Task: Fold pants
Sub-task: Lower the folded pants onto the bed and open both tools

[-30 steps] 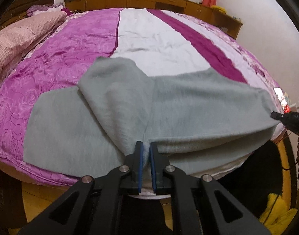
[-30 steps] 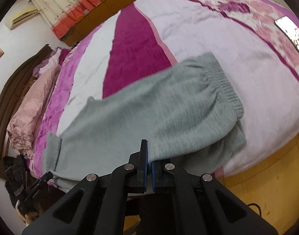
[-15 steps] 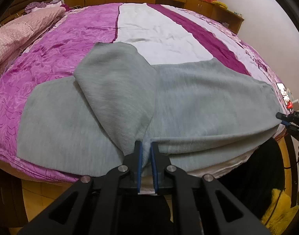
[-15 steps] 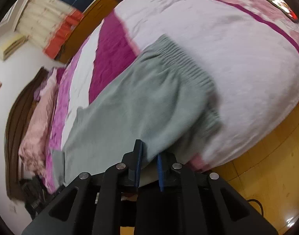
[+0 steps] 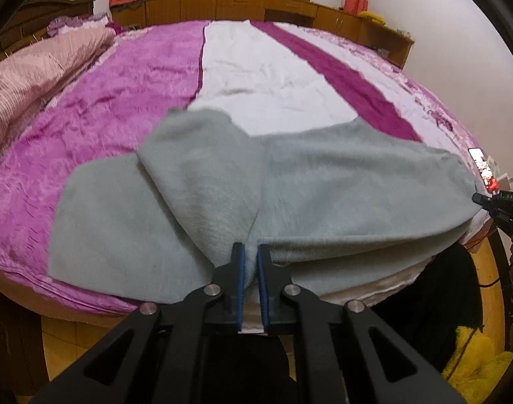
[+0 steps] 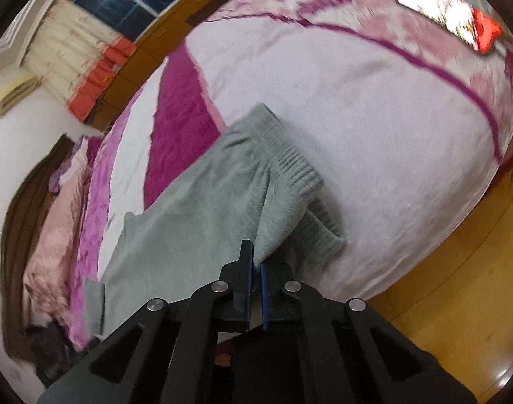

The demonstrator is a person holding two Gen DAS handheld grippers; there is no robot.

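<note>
Grey fleece pants (image 5: 340,181) lie across the near edge of a bed, one leg folded over the other (image 5: 206,181). My left gripper (image 5: 250,252) is shut on the pants' near edge at the crotch. In the right wrist view the ribbed waistband (image 6: 296,168) lies on the bedcover, and my right gripper (image 6: 254,256) is shut on the upper layer of the pants (image 6: 202,222) near the waist and lifts it. The right gripper also shows in the left wrist view (image 5: 488,202) at the far right.
The bed has a purple, white and magenta cover (image 5: 266,77). Pink pillows (image 5: 24,77) lie at the far left. A phone (image 6: 448,13) lies on the bed's right side. Wooden floor (image 6: 458,289) runs along the bed edge. A yellow cloth (image 5: 475,367) lies on the floor.
The right gripper's jaws closed again on the pants' upper layer near the waist and lifted it. The left gripper kept its hold and tilted up slightly.
</note>
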